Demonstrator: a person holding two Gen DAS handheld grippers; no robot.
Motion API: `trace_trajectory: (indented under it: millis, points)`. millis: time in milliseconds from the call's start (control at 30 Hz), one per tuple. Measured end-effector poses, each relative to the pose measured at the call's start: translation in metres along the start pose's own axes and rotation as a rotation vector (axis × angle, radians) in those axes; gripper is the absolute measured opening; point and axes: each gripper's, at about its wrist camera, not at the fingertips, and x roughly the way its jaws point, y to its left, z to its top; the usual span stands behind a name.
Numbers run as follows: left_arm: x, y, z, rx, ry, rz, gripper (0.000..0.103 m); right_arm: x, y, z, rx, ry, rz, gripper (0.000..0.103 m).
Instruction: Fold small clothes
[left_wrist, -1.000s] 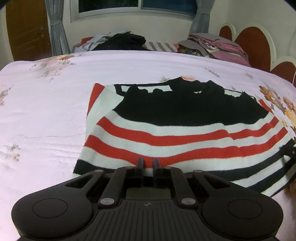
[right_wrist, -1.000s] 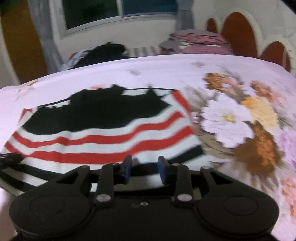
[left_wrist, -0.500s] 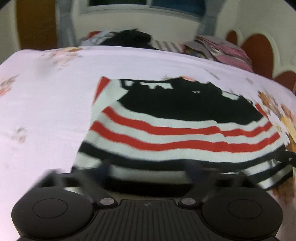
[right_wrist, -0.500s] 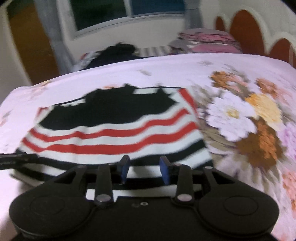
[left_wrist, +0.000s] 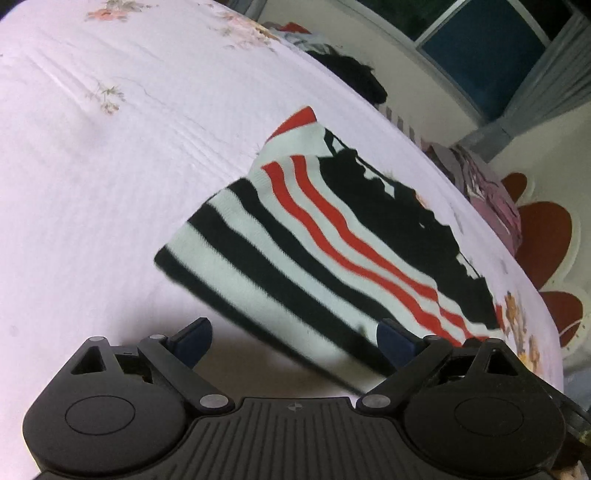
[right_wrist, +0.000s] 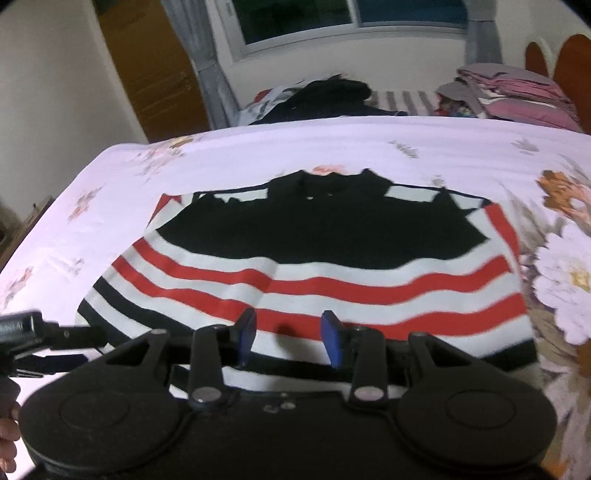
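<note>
Left tongs (left_wrist: 295, 338) rolled to one side, pointing steeply down at bed; jaws wide apart after just opening, nothing gripped, sweater hem lying between them. Right tongs (right_wrist: 288, 338) angled down over near hem, jaws partly apart, pads clear of cloth, nothing clamped. Striped sweater (right_wrist: 306, 266) lies flat on bed (right_wrist: 258, 147), black chest part farthest, red and black stripes nearest. Left tongs also seen at sweater's left corner in right view. Heaped clothes (right_wrist: 325, 98) and folded stack (right_wrist: 509, 94) beyond bed's far edge. Headboard (left_wrist: 543, 236) at side.
</note>
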Motion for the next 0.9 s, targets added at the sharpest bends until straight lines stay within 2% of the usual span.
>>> trace_trajectory:
  millis: [167,300,333,367,433,500,567,700,800,900]
  points:
    - [0.025,0.011,0.007,-0.099,-0.029,-0.066,0.095,0.012,0.005,0.005,-0.01,0.004,-0.012,0.038]
    - [0.035,0.013,0.015,-0.12,-0.076,-0.133,0.094,0.026,0.004,0.005,-0.013,0.017,-0.067,0.039]
    - [0.038,0.013,0.017,-0.13,-0.083,-0.148,0.086,0.031,0.004,0.003,-0.011,0.032,-0.074,0.04]
    - [0.041,0.014,0.018,-0.134,-0.091,-0.152,0.062,0.034,0.005,0.001,-0.01,0.038,-0.083,0.04]
    - [0.05,0.019,0.022,-0.154,-0.08,-0.153,0.04,0.038,0.009,-0.003,-0.036,0.035,-0.109,0.04]
    - [0.052,0.023,0.023,-0.184,-0.09,-0.165,0.037,0.04,0.016,-0.007,-0.075,0.029,-0.141,0.041]
    - [0.052,0.022,0.023,-0.18,-0.099,-0.168,0.029,0.041,0.021,-0.009,-0.104,0.023,-0.163,0.041]
    - [0.045,0.017,0.024,-0.166,-0.127,-0.176,0.023,0.04,0.02,-0.011,-0.091,0.011,-0.165,0.041]
    - [0.033,0.002,0.028,-0.105,-0.168,-0.179,0.022,0.038,0.019,-0.009,-0.077,0.012,-0.156,0.041]
    - [0.02,-0.021,0.032,0.0,-0.203,-0.177,0.021,0.032,0.013,-0.005,-0.024,0.009,-0.121,0.043]
